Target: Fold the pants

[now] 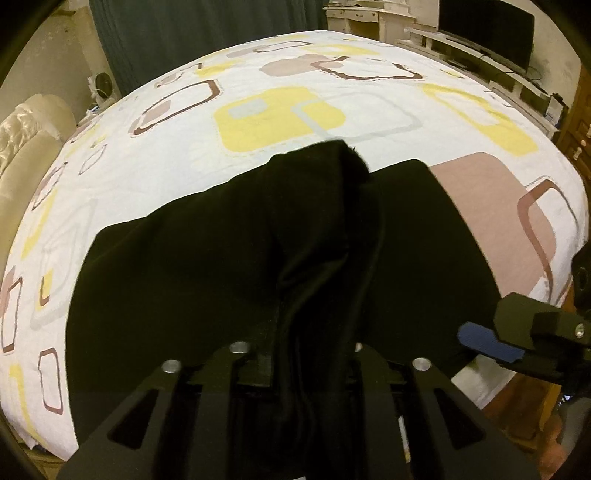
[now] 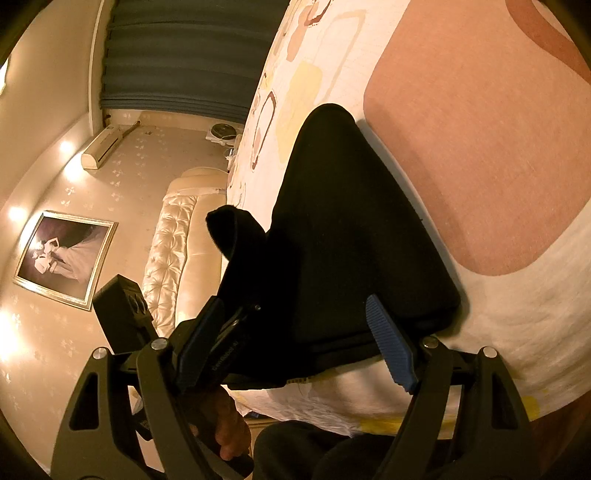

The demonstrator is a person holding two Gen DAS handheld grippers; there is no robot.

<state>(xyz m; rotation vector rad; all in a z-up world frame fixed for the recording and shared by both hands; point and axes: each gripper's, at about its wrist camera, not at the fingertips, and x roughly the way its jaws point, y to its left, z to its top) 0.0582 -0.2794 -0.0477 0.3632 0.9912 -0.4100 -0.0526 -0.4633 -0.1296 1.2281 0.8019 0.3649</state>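
Black pants (image 1: 184,277) lie folded on the patterned bed sheet (image 1: 258,110) near its front edge. A bunched ridge of the cloth (image 1: 332,221) runs from my left gripper (image 1: 314,354) up the middle and covers its pads, so the grip is hidden. In the right wrist view, which is rolled sideways, that gripper (image 2: 236,321) sits under a raised flap of the pants (image 2: 351,221). My right gripper (image 2: 295,347) stands open and wide at the pants' right end, its blue pads (image 2: 391,347) on either side of the folded edge. One of its pads (image 1: 487,341) also shows at the right of the left wrist view.
A cream tufted headboard (image 1: 22,147) stands along the bed's left end. A TV on a low white shelf (image 1: 487,33) stands beyond the far right corner, a dark curtain (image 1: 184,37) behind. A hand (image 2: 229,428) holds the left gripper's handle. A framed picture (image 2: 66,258) hangs on the wall.
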